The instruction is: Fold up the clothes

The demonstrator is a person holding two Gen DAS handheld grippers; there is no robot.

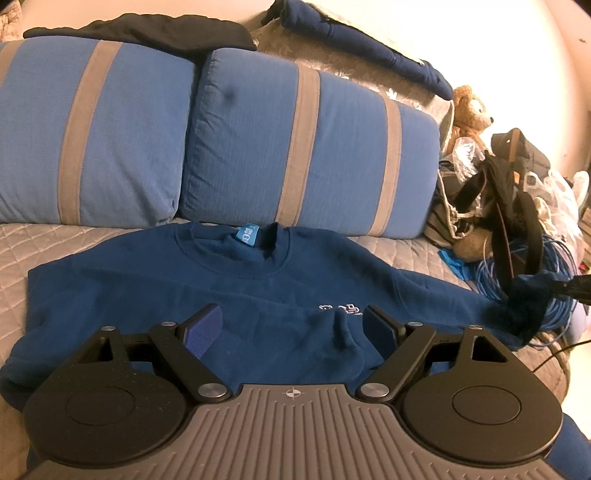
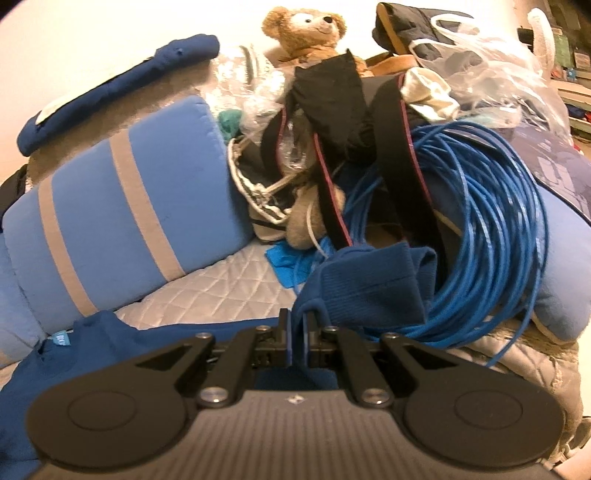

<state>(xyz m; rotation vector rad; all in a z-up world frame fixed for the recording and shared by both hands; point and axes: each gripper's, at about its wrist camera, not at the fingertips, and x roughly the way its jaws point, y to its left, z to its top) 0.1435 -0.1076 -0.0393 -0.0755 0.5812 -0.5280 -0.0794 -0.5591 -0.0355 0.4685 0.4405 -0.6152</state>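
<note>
We see a navy sweatshirt [image 1: 207, 280] spread front-up on the grey quilted cover [image 1: 74, 236], its collar toward the two blue cushions with grey stripes [image 1: 306, 147] that lean behind it, and we use that sweatshirt as our landmark. At its neck a light blue label [image 1: 246, 236] shows, and white stitched lettering [image 1: 340, 309] sits on its chest. Our left gripper [image 1: 291, 328] hangs low over the near part of the sweatshirt with its jaws spread wide and nothing between the pads; a small peak of fabric stands up just between the fingers without touching either. Our right gripper [image 2: 296, 341] has its jaws pressed together on the ribbed cuff [image 2: 369, 284] of the sweatshirt's sleeve, which is lifted off the cover; the cuff end flops forward beyond the fingertips. In the left wrist view that sleeve stretches out to the far right of the sweatshirt's body and ends in a blurred dark clump. Just beyond the raised cuff lies a coil of blue cable [image 2: 491, 229], with black straps [image 2: 332, 110] draped across it, and behind those a teddy bear [image 2: 306, 29] and clear plastic bags [image 2: 480, 62]. Above the cushions, farther from the sweatshirt, rest a dark garment [image 1: 140, 31] and another blue garment [image 1: 369, 48].
</note>
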